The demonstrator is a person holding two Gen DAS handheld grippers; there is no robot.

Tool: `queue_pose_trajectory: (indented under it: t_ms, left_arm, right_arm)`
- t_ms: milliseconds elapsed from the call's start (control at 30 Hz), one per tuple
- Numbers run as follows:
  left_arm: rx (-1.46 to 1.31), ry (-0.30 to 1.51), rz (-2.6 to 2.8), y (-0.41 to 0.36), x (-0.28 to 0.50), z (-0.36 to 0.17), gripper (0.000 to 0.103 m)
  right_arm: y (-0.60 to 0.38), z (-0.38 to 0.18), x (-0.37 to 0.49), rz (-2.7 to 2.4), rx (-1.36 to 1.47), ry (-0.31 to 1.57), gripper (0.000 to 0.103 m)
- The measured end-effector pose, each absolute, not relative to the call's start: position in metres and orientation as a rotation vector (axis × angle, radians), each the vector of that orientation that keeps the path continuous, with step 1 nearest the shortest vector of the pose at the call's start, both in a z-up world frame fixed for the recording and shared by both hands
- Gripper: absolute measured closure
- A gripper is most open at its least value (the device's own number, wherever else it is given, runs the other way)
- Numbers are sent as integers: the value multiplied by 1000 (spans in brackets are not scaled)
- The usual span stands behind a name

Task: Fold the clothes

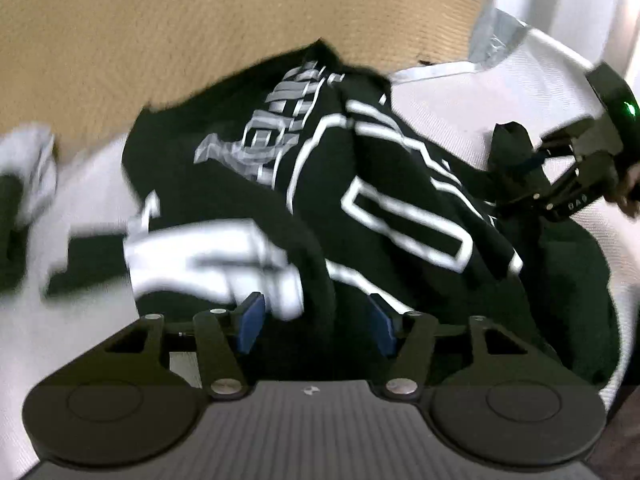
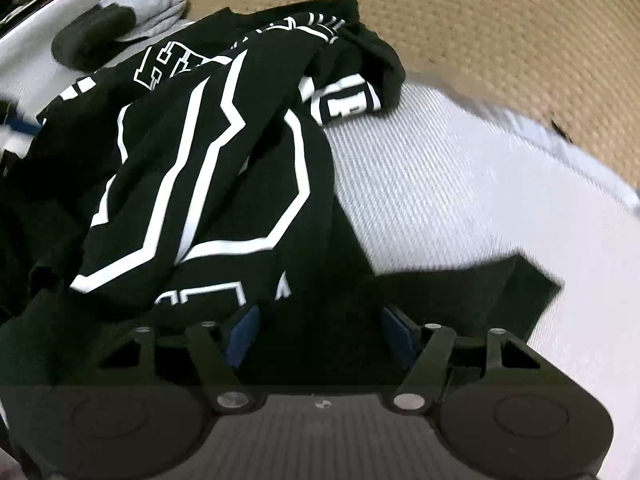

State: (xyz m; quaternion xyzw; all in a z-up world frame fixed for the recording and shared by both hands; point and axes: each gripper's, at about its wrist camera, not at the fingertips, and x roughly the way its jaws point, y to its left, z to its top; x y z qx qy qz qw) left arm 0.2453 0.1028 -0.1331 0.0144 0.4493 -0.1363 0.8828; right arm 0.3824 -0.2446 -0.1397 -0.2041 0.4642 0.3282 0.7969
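Visibility first. My left wrist view is motion-blurred over its left half: a white-and-black smear near the left gripper (image 1: 316, 322) could be printed cloth or a second item; I cannot tell which. The black garment (image 1: 360, 208) covers the space between the blue pads (image 1: 251, 322), so whether they bite on fabric is hard to read. The pads stand apart with dark cloth bunched between them and over them; I cannot tell if this gripper is clamped or released.

The right wrist view is sharper. The right gripper (image 2: 324, 332) also has its pads (image 2: 244, 332) set apart, with black cloth lying between them, and I cannot tell the grip there. From the left view the right gripper (image 1: 532, 160) shows at far right, pinching a peak of black fabric; its tips are partly buried in it.

Counts: one black garment (image 2: 208, 152) with white outline lettering, crumpled in a heap on the white ribbed cloth (image 2: 440, 200). One grey piece with a black patch (image 2: 132, 20) lies beyond it, cut off by the frame edge. One tan woven mat (image 2: 480, 32) lies beyond the white cloth. Two grippers.
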Motion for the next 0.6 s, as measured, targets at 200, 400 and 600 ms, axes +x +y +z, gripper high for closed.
queue_pose_trajectory:
  t_ms: [200,400,600]
  left_arm:
    - [-22,1021,-333,85,208,-147,40]
    - [-41,1041,-314,85,180,-143,39]
    - [13,1044,-261,90,169,-138,39]
  right_arm:
    - [-234,-146,350,739,-466,1040,33]
    - [-229,-145,305,723,-500,1074,33]
    - [-216,-145,267,735,-459,1071,32]
